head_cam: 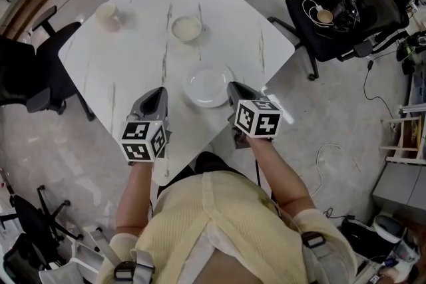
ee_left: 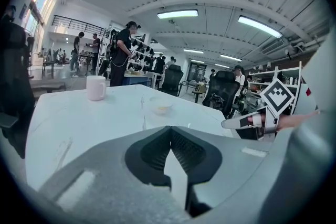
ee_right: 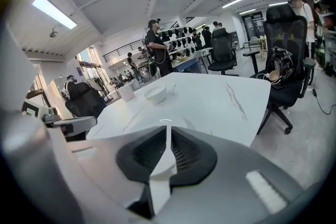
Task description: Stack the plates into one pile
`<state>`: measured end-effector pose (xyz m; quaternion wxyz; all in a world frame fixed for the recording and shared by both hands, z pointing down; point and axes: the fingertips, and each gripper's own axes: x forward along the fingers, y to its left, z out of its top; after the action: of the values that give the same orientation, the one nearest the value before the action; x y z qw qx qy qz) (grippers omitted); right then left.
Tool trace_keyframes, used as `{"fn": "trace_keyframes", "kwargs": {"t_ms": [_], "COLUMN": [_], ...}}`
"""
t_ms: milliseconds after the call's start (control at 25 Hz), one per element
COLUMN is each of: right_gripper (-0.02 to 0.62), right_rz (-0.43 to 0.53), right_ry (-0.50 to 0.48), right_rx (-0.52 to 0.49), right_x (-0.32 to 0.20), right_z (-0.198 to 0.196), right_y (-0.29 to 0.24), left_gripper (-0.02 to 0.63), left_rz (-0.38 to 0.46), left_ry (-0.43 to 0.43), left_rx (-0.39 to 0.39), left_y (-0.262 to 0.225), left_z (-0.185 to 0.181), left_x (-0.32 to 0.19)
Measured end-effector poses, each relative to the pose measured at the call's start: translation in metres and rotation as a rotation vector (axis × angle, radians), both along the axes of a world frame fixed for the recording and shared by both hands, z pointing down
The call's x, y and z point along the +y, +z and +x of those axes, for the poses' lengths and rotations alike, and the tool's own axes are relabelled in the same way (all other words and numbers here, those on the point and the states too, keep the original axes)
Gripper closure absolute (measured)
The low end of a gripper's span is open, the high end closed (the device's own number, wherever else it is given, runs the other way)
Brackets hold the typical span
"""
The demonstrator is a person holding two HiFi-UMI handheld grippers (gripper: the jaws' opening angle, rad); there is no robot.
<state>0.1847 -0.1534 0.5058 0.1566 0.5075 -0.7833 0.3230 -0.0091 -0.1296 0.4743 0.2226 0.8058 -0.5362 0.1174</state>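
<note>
Our right gripper (head_cam: 234, 88) has its jaws narrow, clamped on the rim of the round white glazed plate (head_cam: 205, 84), toward five o'clock on the white marbled surface (head_cam: 133, 56). Our left gripper (head_cam: 158, 91) has its jaws pressed together, empty.
</note>
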Motion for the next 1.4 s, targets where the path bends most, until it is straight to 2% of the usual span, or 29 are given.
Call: {"fn": "trace_keyframes", "kwargs": {"t_ms": [360, 720, 1000, 1400], "right_gripper": [0.592, 0.592, 0.592, 0.592], "right_rz": [0.057, 0.100, 0.126, 0.124], "right_ry": [-0.032, -0.065, -0.080, -0.084], "right_rx": [-0.005, -0.033, 0.002, -0.020], "right_x": [-0.001, 0.001, 0.001, 0.001], "right_z": [-0.007, -0.015, -0.016, -0.014], "right_y": [-0.021, -0.036, -0.041, -0.043], "left_gripper": [0.604, 0.604, 0.604, 0.604], "left_rz": [0.000, 0.002, 0.003, 0.003], "left_ry": [-0.010, -0.007, 0.000, 0.008], "left_rx": [0.007, 0.012, 0.016, 0.019], "left_y": [-0.007, -0.011, -0.011, -0.010], "left_z": [-0.005, -0.005, -0.002, 0.003], "left_x": [0.000, -0.001, 0.000, -0.001]}}
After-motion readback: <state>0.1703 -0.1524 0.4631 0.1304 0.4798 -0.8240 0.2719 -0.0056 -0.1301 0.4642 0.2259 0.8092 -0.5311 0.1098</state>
